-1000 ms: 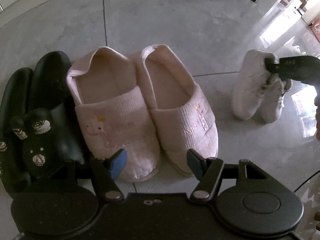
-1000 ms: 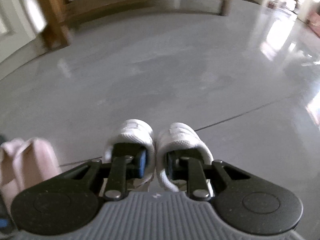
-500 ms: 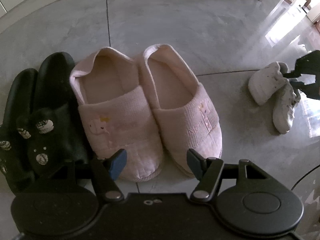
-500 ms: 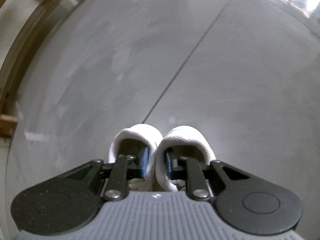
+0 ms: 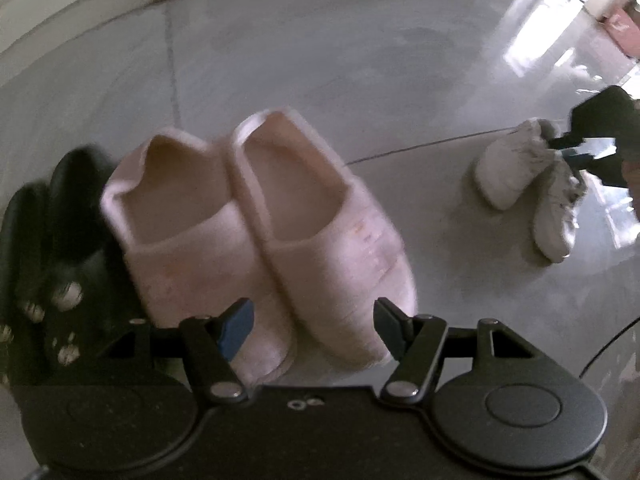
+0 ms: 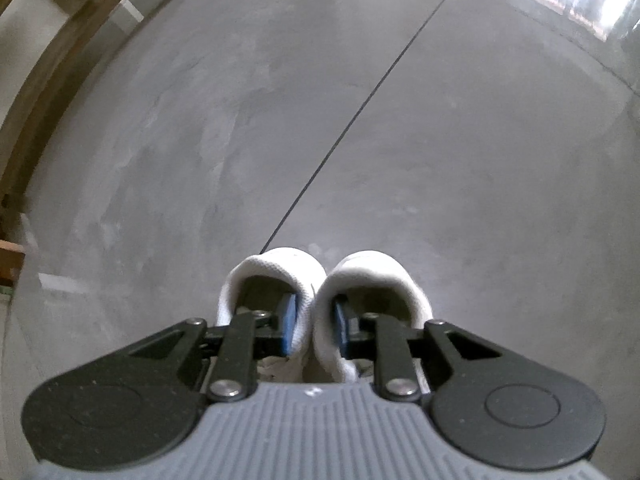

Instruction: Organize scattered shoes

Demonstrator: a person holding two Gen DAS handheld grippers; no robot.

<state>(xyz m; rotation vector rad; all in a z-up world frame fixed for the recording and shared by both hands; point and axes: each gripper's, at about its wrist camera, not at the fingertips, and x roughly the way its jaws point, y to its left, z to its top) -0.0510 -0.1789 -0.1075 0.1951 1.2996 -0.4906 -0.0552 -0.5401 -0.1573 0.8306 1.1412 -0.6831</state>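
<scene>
- Right gripper (image 6: 312, 322): your jaws are opening, one finger down inside each of the two white sneakers (image 6: 326, 300), with the shoes' adjoining inner walls between the pads. Pads look just beside those walls; I read the squeeze as let go, not a firm pinch.
- Seen from the left wrist camera, the white sneakers sit on the grey floor (image 5: 360, 80), well apart to the right of the other shoes, toes splayed away from each other, with the right gripper at their heel end.
- Left gripper (image 5: 314, 330): jaws spread about halfway, nothing between them, touching nothing. You hover it over the toes of the pink slippers (image 5: 256, 232).
- Count: two pink slippers side by side and touching; two black slippers (image 5: 52, 240) just to their left, blurred, pale charms on top; two white sneakers. Six shoes, three pairs.
- Wooden furniture legs (image 6: 60, 60) curve along the far left edge of the right wrist view.
</scene>
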